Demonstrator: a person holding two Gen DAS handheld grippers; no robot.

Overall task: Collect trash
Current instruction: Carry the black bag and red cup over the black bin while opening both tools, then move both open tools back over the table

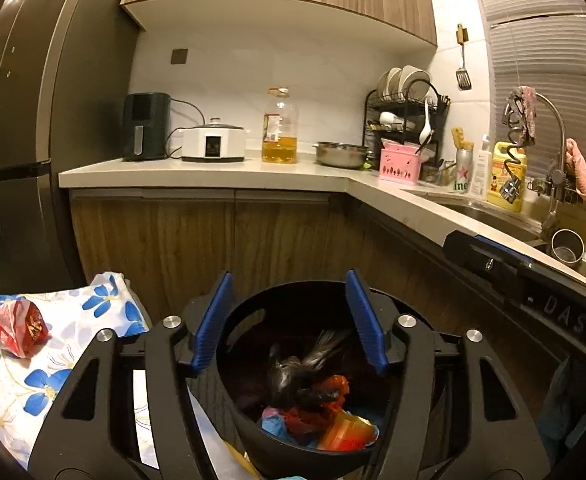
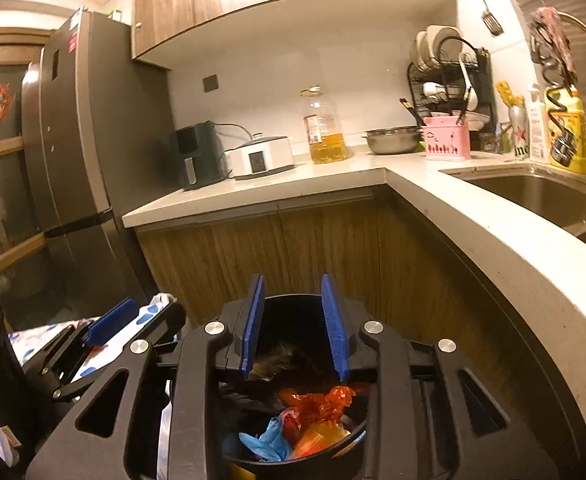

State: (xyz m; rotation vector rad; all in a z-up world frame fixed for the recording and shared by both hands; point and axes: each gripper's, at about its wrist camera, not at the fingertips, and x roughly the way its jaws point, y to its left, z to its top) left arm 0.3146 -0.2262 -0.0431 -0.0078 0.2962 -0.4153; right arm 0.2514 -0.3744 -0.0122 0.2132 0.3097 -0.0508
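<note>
A black trash bin (image 1: 245, 420) stands on the floor below both grippers; it also shows in the right wrist view (image 2: 353, 446). It holds crumpled red, orange and blue plastic (image 1: 325, 416) (image 2: 313, 420) and a blurred black bag (image 1: 305, 368). My left gripper (image 1: 289, 320) is open and empty above the bin. My right gripper (image 2: 295, 326) is open and empty above it too. A crumpled red wrapper (image 1: 15, 330) lies on a blue-flowered cloth (image 1: 73, 360) at the left.
An L-shaped counter (image 1: 213, 170) carries an air fryer (image 1: 145, 126), a cooker (image 1: 213, 142), an oil bottle (image 1: 280, 128), a steel bowl (image 1: 341, 154) and a dish rack (image 1: 409, 116). The sink (image 2: 541, 196) is at right, a fridge (image 2: 77, 152) at left.
</note>
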